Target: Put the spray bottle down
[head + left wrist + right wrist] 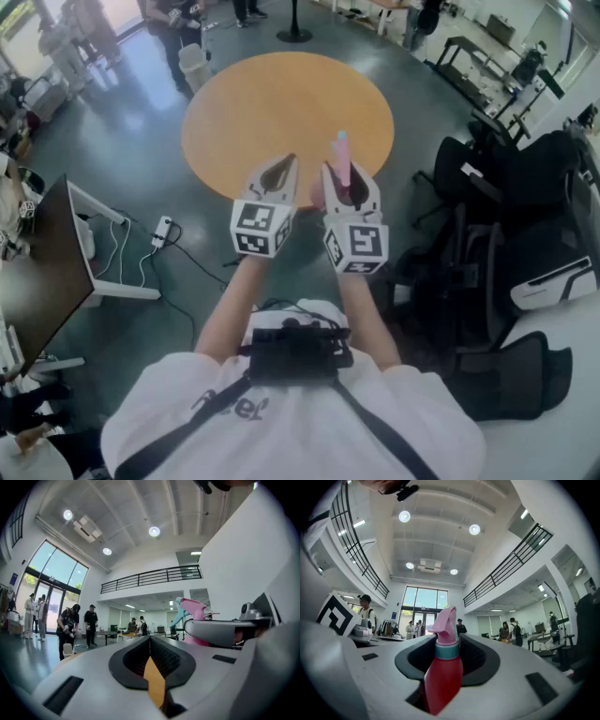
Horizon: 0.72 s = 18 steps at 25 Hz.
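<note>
The spray bottle (pixel 341 157) has a red body, a teal collar and a pink trigger head. It stands upright between the jaws of my right gripper (pixel 346 176), which is shut on its body, held in the air over the near edge of the round orange table (pixel 272 103). In the right gripper view the spray bottle (pixel 443 667) fills the gap of the right gripper (pixel 451 639). My left gripper (pixel 280 169) hovers just left of it, shut with nothing held. From the left gripper (pixel 150 639) the bottle's pink head (pixel 199 610) shows at right.
Black chairs and bags (pixel 506 216) crowd the right side. A desk (pixel 47 262) with a power strip and cables (pixel 161 232) stands at left. A white bin (pixel 194 66) and standing people (pixel 178 23) are beyond the table.
</note>
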Each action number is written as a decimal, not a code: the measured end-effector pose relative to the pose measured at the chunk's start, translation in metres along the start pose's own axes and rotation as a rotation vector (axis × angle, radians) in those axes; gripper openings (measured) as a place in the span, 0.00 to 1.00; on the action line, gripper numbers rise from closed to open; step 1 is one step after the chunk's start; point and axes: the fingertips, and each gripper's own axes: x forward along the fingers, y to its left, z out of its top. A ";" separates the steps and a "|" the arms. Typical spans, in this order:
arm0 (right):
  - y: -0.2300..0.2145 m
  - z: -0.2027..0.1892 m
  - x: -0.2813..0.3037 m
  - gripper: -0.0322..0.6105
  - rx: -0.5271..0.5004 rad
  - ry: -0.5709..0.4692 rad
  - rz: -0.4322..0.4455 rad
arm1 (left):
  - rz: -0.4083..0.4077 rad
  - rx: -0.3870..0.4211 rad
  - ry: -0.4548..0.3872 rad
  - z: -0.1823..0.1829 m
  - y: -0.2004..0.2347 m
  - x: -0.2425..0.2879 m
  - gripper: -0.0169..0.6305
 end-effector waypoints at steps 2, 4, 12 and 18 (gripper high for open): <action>-0.004 -0.003 -0.003 0.30 0.015 0.005 0.000 | 0.009 -0.007 0.000 0.000 -0.002 0.000 0.05; -0.007 -0.006 -0.005 0.30 0.022 0.007 0.008 | 0.017 -0.013 0.002 -0.001 -0.005 -0.001 0.05; -0.010 -0.024 -0.006 0.30 0.061 0.045 0.011 | 0.058 -0.025 0.035 -0.018 -0.001 -0.007 0.05; -0.016 -0.029 0.009 0.30 0.071 0.048 0.002 | 0.064 -0.022 0.038 -0.018 0.011 0.001 0.05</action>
